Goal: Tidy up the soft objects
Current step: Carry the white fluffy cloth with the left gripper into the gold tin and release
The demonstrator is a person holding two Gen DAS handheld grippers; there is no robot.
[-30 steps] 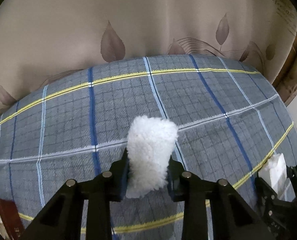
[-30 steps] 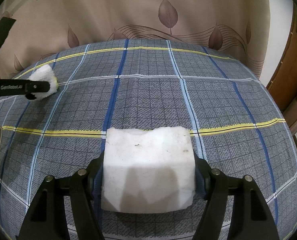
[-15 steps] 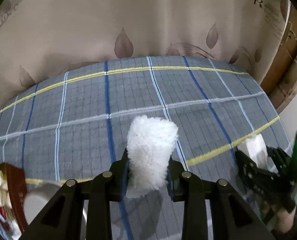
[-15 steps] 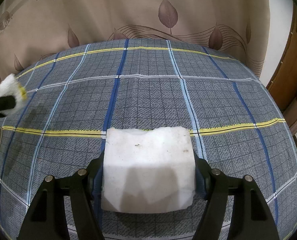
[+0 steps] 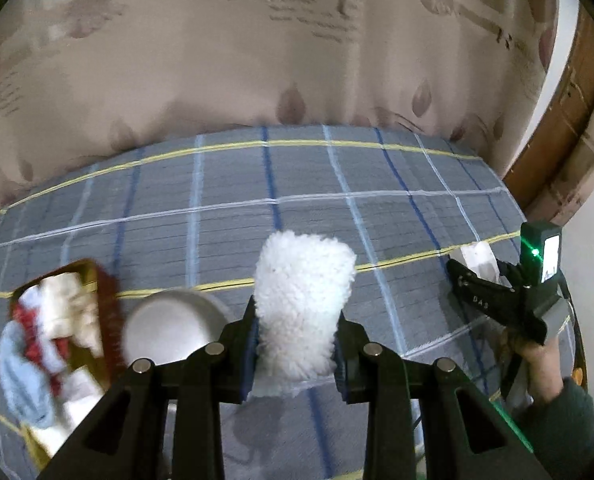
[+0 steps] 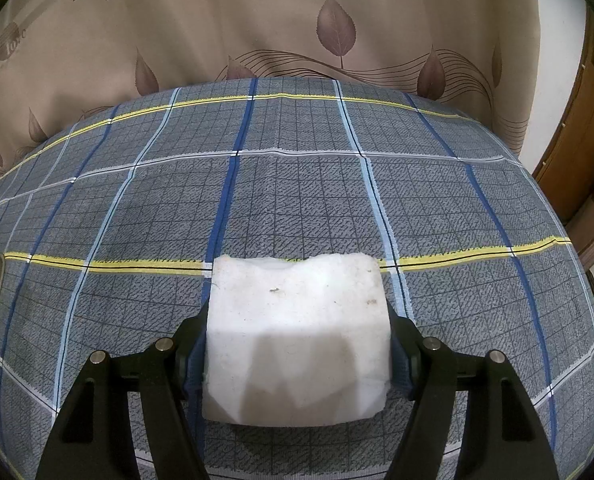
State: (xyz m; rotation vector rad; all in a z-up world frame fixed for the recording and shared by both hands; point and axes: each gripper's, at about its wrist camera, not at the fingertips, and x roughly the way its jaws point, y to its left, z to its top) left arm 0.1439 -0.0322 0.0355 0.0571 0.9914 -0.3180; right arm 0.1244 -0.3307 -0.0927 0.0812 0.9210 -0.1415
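The left gripper [image 5: 297,354] is clamping a fluffy white fleece pad [image 5: 303,308] above the plaid tablecloth [image 5: 337,184], beside a metal bowl [image 5: 169,328] and a brown tray [image 5: 105,312] of cloths. The right gripper [image 6: 297,354] is squeezing a white foam block [image 6: 297,340] over the cloth.

Left-wrist view: box [image 5: 105,300] with cloths [image 5: 53,320] on tabletop [image 5: 297,200] at left, bowl [image 5: 169,324] just right of it, curtain [image 5: 257,60] behind.
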